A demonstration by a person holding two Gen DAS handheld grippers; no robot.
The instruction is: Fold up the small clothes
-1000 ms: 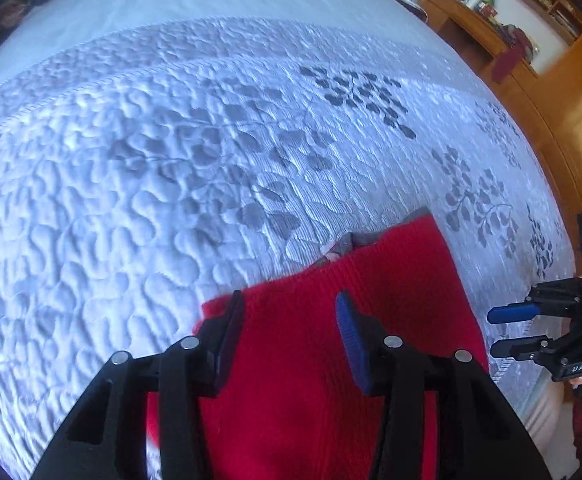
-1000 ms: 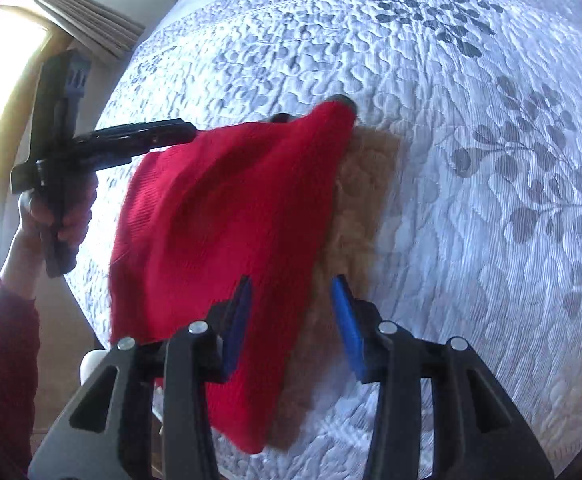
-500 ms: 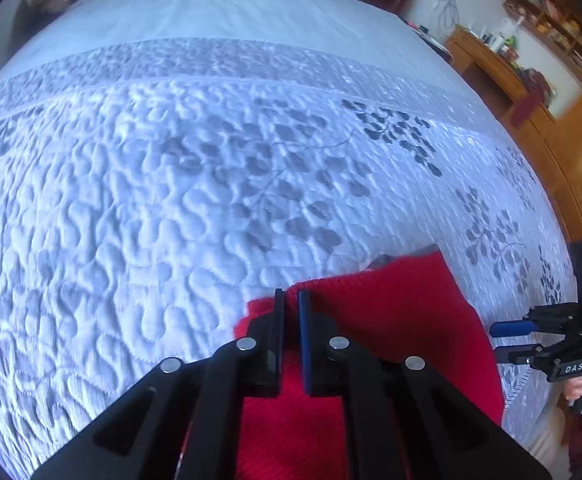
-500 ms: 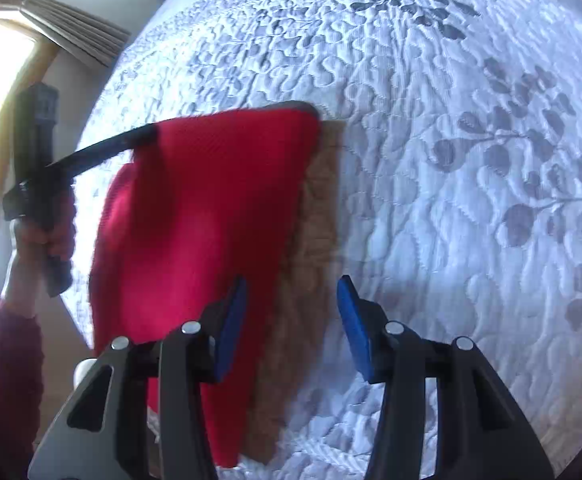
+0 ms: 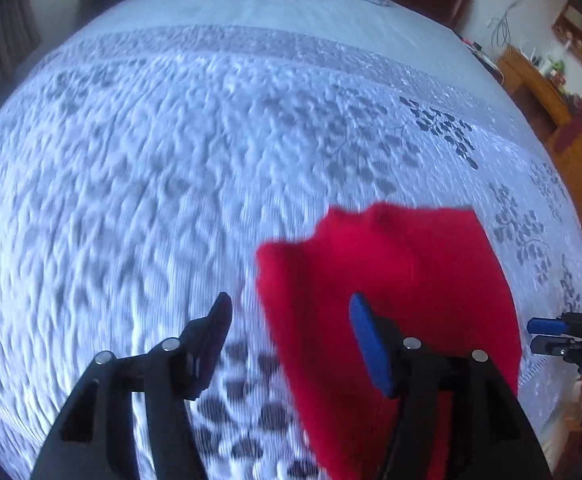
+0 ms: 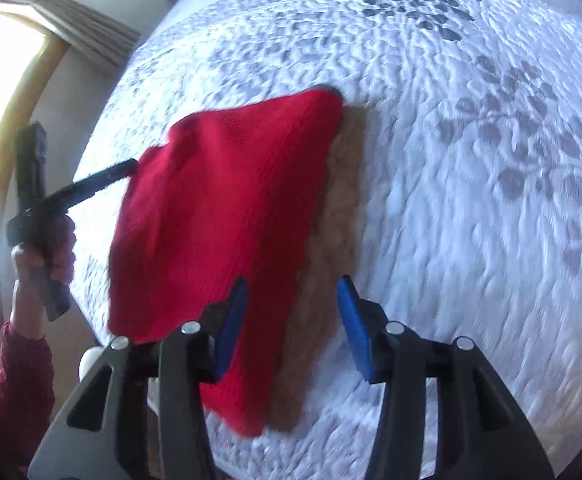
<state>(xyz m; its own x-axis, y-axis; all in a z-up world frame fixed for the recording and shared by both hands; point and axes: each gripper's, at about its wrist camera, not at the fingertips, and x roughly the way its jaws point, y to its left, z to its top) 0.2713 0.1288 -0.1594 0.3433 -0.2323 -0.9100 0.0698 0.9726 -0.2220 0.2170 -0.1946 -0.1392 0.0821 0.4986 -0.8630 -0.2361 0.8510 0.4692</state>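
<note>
A red knit garment (image 5: 391, 292) lies on the white quilted bed, folded over; its tan fleecy lining (image 6: 331, 240) shows along its right edge in the right wrist view, where the red side (image 6: 219, 216) faces up. My left gripper (image 5: 289, 332) is open and empty, its right finger over the garment's left edge. It also shows in the right wrist view (image 6: 123, 170) at the garment's far left corner. My right gripper (image 6: 291, 316) is open and empty just above the near edge of the garment. It also shows in the left wrist view (image 5: 547, 334) at the far right.
The quilted bedspread (image 5: 211, 140) with grey leaf prints covers the whole bed. A wooden dresser (image 5: 547, 88) stands at the far right. A window with a curtain (image 6: 71, 32) is on the left beyond the bed edge.
My left gripper, shut on the garment's corner half a second ago, has opened and let go, and shifted left. The garment now lies folded. My right gripper stayed open and drew slightly closer.
</note>
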